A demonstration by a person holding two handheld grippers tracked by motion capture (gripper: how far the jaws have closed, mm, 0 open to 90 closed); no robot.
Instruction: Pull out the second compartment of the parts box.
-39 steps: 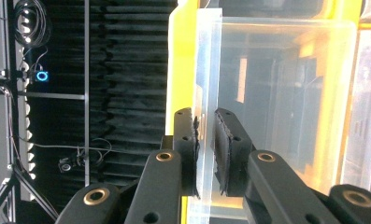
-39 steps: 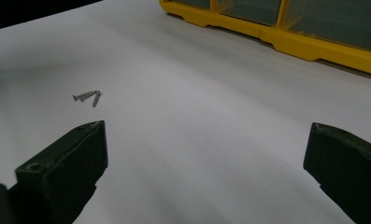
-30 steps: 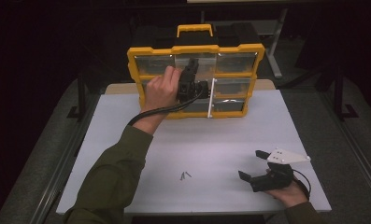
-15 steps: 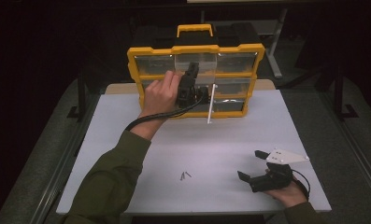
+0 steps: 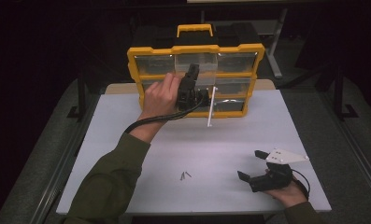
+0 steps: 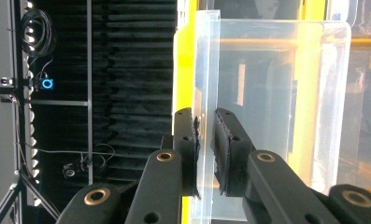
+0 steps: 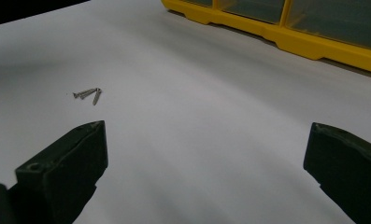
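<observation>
White table [image 5: 248,140], yellow organizer [image 5: 195,49], screws [image 5: 185,175], dark room

A yellow organizer [image 5: 195,51] stands upright along the far edge of the white tabletop [image 5: 127,140], walling off that side. A clear drawer [image 6: 267,93] juts out from its front, clamped between the jaws of the left tool [image 5: 192,81], whose forearm [image 5: 127,154] crosses the left half of the surface. Three small screws [image 5: 185,176] lie mid-front. The right tool [image 5: 255,165], jaws spread wide, rests at the near right corner, with open tabletop between it and the organizer.
</observation>
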